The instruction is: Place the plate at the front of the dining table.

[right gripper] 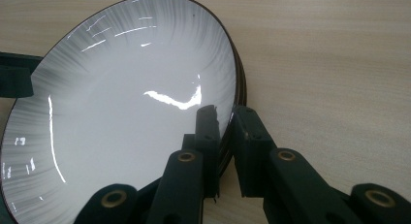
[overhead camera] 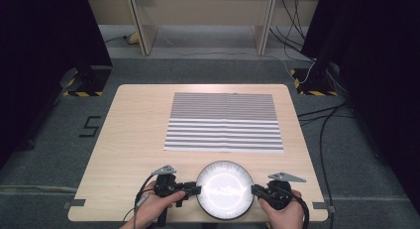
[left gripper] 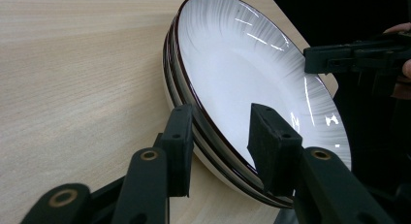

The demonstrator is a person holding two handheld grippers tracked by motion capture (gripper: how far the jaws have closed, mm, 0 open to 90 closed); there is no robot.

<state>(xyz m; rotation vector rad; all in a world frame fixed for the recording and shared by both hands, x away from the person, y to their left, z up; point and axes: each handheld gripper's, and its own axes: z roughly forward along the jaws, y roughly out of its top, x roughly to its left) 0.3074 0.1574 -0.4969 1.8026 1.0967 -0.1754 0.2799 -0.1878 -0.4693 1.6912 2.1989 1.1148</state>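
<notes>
Stacked plates point(overhead camera: 225, 189) at table's point(overhead camera: 129, 140) near edge, striped mat point(overhead camera: 224, 122) behind, tongs at either side

Overhead light falls bright and even on my table point(overhead camera: 138, 140); surroundings stay dim. Strong glare washes out the plate point(overhead camera: 225, 190) in the high view, with streaked reflections in both gripper views. My near jaws sit slightly soft; shadows faint.

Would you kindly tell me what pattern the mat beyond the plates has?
The mat has thin grey and white horizontal stripes, seen best in the high view.
</notes>
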